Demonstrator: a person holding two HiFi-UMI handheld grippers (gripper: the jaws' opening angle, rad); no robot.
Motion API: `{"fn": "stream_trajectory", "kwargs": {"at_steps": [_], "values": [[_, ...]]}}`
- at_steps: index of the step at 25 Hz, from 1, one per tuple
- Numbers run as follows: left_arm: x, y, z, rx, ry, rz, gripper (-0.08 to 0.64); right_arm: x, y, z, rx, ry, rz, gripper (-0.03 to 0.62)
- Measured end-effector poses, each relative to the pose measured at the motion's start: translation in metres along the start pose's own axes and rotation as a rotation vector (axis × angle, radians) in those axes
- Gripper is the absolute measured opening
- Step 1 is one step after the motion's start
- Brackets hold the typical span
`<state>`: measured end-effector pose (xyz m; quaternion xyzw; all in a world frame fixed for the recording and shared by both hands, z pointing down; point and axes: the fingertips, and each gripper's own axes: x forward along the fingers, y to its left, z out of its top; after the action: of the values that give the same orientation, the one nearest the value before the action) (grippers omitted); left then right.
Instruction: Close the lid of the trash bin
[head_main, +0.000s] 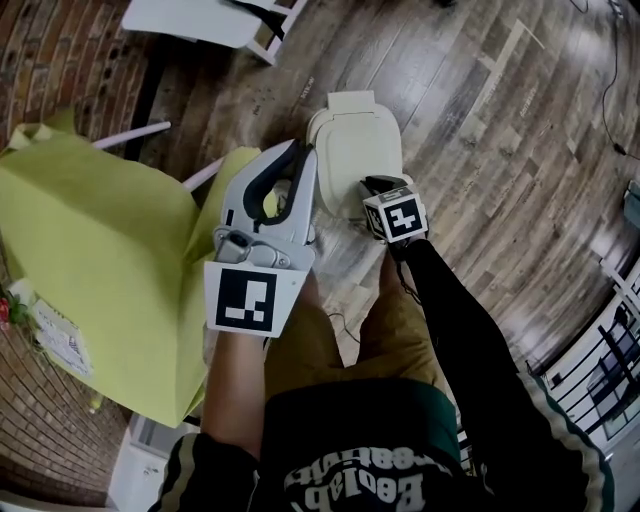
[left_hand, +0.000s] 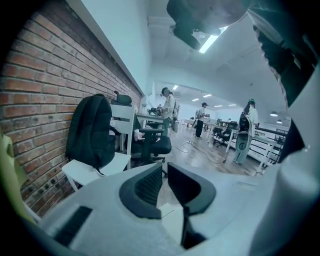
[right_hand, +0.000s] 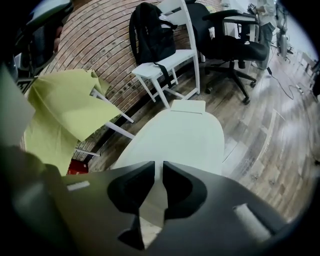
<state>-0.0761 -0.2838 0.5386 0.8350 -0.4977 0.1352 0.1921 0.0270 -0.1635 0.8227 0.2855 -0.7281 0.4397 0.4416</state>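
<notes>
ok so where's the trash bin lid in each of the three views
Head view: the lid sits upper centre.
Left gripper view: not in it; the camera looks across the room.
Right gripper view: centre of the picture, just past the jaws.
Shared landmark: the white chair, at the head view's top edge, lower left in the left gripper view, top centre in the right gripper view.

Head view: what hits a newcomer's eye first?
The pale trash bin stands mid-frame on the wood floor. The white left gripper and the black right gripper hover at its near side, with nothing between their jaws. At left, a big yellow-green sheet is draped by the brick wall.
</notes>
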Motion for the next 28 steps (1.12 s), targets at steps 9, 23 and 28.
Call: {"fn": "stream_trajectory", "kwargs": {"at_steps": [9, 23, 28], "values": [[0.017, 0.003, -0.007, 0.018, 0.009, -0.021, 0.043, 0.02, -0.007, -0.008, 0.024, 0.01, 0.006, 0.064], [0.018, 0.012, -0.016, 0.01, 0.013, -0.022, 0.043, 0.043, -0.015, -0.021, 0.032, 0.026, -0.026, 0.067], [0.018, 0.016, -0.022, 0.01, 0.021, -0.019, 0.043, 0.044, -0.013, -0.022, 0.031, 0.004, -0.031, 0.067]]}}
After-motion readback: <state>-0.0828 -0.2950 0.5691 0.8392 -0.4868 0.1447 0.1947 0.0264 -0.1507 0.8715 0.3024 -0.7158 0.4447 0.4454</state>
